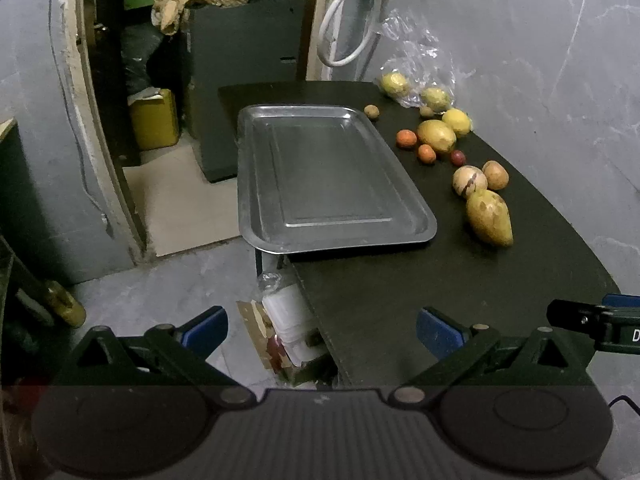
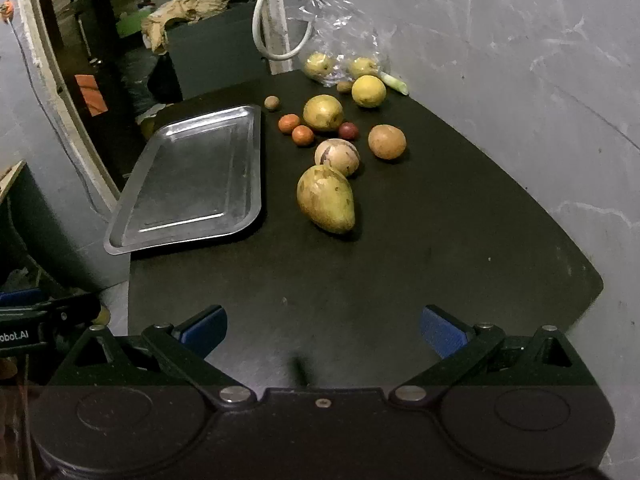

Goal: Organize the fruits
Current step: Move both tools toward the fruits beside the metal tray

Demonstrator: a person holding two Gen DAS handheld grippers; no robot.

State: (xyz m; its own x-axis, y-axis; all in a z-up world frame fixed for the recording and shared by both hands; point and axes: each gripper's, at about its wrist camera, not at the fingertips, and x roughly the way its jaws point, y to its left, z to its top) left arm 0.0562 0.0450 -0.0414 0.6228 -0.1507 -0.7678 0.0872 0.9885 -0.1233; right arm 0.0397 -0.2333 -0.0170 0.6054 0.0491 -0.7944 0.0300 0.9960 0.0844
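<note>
Fruits: loose on the table [image 2: 400, 264], right of the empty tray [image 2: 192, 184]; mango [image 2: 326, 200] nearest.
Left hand-held gripper [image 1: 322, 330]: jaws wide, empty.
Right hand-held gripper [image 2: 322, 330]: jaws wide, empty.
Advice: straddle the mango's middle, close gently.

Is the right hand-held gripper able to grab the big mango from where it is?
Probably yes. The right hand-held gripper is open, and only bare black table lies between it and the mango, whose near side nothing blocks.
</note>
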